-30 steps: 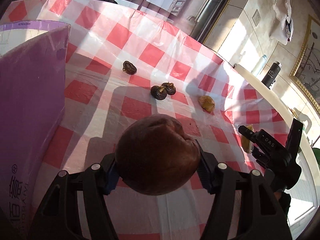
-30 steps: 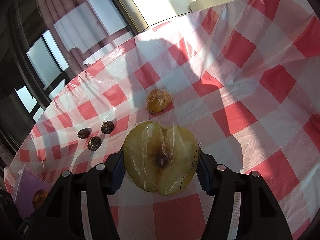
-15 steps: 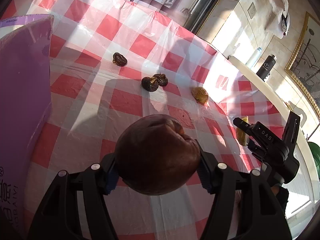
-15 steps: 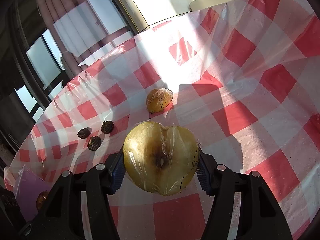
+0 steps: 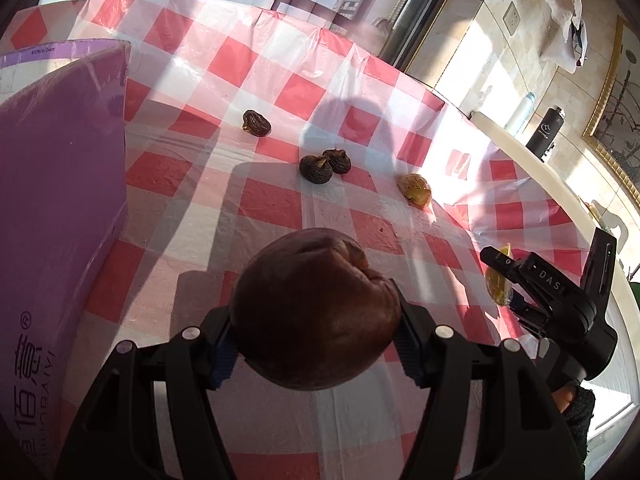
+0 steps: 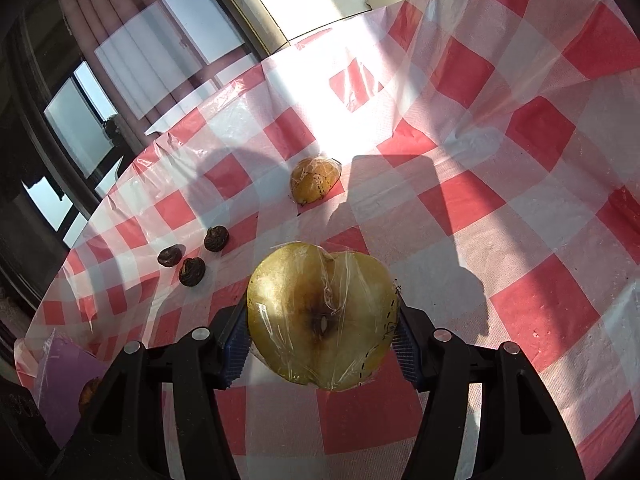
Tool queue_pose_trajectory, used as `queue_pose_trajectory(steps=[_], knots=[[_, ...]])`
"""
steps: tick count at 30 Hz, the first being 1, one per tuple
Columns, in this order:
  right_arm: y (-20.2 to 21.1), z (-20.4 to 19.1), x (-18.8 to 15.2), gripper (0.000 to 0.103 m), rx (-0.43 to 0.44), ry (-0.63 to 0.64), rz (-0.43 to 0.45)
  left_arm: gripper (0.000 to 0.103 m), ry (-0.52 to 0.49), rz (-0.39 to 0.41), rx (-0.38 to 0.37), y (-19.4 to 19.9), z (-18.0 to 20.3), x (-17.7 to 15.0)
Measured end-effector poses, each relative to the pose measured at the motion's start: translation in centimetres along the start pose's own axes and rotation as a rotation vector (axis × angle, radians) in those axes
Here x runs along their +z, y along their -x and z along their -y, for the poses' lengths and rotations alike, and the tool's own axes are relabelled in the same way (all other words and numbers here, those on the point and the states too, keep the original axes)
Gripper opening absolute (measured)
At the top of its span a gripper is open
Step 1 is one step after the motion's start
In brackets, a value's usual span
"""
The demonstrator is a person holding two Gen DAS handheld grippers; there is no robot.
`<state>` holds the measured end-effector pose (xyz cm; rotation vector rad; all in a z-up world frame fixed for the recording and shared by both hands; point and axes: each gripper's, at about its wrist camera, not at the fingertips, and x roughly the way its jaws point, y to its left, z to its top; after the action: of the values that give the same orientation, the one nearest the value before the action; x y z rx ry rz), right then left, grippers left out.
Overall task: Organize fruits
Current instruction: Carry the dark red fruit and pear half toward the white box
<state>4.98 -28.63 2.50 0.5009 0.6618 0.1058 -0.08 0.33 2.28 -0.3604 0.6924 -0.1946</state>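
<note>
My left gripper (image 5: 316,344) is shut on a big dark brown round fruit (image 5: 316,308), held above the red-and-white checked cloth (image 5: 264,204). In the right wrist view my right gripper (image 6: 320,340) is shut on a yellow apple half in cling film (image 6: 320,316), cut face toward the camera. Three small dark wrinkled fruits (image 5: 316,169) (image 6: 194,270) lie on the cloth beyond, and a second wrapped yellow piece (image 5: 415,194) (image 6: 314,180) lies farther right. In the left wrist view my right gripper (image 5: 498,280) shows at the right edge with the yellow half in it.
A purple box (image 5: 56,208) stands at the left of the cloth; its corner (image 6: 64,384) shows low left in the right wrist view. Windows run behind the table. A black bottle (image 5: 544,132) and a clear one stand on a white ledge at the right.
The left view has swung a little, so the purple box and the small fruits shift back and forth in it. Both fruits stay gripped; shadows on the cloth have moved.
</note>
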Motion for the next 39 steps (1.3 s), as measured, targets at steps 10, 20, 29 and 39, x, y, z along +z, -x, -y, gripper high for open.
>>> queue_pose_trajectory(steps=[10,20,29,39], knots=[[6.6,-2.0,-6.2,0.06,0.08,-0.027,0.035,0.064,-0.138,0.071,-0.008,7.7,2.7,-2.9],[8.0,-7.6,-8.5,0.06,0.144,0.114,-0.013,0.064,-0.144,0.217,0.06,16.2,2.5,-0.9],[9.8,-17.7,-10.7,0.06,0.275,0.329,-0.015,0.064,-0.102,0.24,0.211,21.3,-2.6,2.2],[11.1,-27.8,-13.8,0.06,0.418,0.526,-0.017,0.064,-0.024,0.208,0.401,23.4,-11.1,3.7]])
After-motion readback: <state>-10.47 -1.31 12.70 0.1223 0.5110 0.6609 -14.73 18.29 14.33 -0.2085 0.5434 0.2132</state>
